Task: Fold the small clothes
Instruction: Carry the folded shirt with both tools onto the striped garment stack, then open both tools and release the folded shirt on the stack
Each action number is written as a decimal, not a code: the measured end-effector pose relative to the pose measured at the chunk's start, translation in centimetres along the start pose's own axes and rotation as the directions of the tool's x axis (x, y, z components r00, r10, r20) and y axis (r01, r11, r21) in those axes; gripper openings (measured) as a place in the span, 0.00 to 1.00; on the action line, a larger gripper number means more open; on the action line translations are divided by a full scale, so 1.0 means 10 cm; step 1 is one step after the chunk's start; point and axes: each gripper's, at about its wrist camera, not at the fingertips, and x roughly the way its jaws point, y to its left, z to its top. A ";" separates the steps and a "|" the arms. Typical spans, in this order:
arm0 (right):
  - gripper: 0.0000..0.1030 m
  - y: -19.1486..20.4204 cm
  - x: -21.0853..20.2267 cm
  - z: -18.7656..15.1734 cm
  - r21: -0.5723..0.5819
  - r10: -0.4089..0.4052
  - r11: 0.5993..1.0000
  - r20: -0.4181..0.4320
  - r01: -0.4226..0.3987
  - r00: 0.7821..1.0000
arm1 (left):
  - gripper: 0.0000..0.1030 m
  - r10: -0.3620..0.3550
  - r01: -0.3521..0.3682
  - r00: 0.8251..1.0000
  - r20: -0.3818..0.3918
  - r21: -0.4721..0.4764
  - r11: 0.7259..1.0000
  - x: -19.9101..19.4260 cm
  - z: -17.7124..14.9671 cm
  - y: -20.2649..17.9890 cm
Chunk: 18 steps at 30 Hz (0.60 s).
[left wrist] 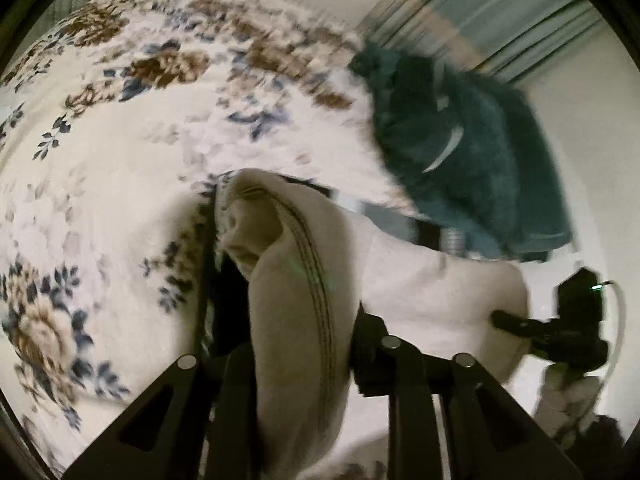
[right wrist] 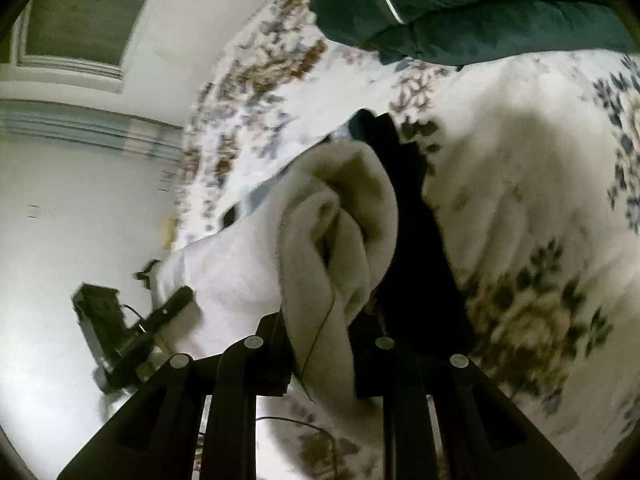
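A cream small garment [left wrist: 296, 304] with a stitched hem hangs stretched between my two grippers above a floral blanket [left wrist: 104, 152]. My left gripper [left wrist: 288, 264] is shut on one bunched edge of it. In that view my right gripper [left wrist: 516, 322] pinches the far end of the cloth. In the right wrist view my right gripper [right wrist: 352, 216] is shut on the folded cream garment [right wrist: 328, 264], and my left gripper [right wrist: 172, 308] grips the other end at lower left. The fingertips are mostly hidden by cloth.
A dark teal fleece garment [left wrist: 472, 148] lies on the blanket beyond the cream one and shows at the top of the right wrist view [right wrist: 460, 8]. White walls, a striped curtain [left wrist: 492, 12] and a window [right wrist: 76, 20] surround the bed.
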 end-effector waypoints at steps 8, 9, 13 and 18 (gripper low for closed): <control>0.48 0.09 0.23 0.03 -0.112 -0.338 0.935 0.015 0.338 0.941 | 0.55 0.260 -0.262 0.965 0.033 0.070 0.963 0.07 -0.12 -0.14; 0.55 0.15 0.23 -0.01 -0.135 -0.404 0.904 0.038 0.406 0.914 | 0.61 0.295 -0.299 0.954 0.060 0.067 0.952 0.01 -0.15 -0.16; 0.78 0.30 0.19 -0.24 -0.162 -0.575 0.796 0.100 0.584 0.812 | 1.00 0.377 -0.386 0.918 0.124 0.064 0.920 -0.16 -0.37 -0.29; 0.97 0.46 0.05 -0.61 -0.171 -0.666 0.712 0.141 0.681 0.732 | 1.00 0.456 -0.469 0.878 0.146 0.071 0.880 -0.33 -0.66 -0.48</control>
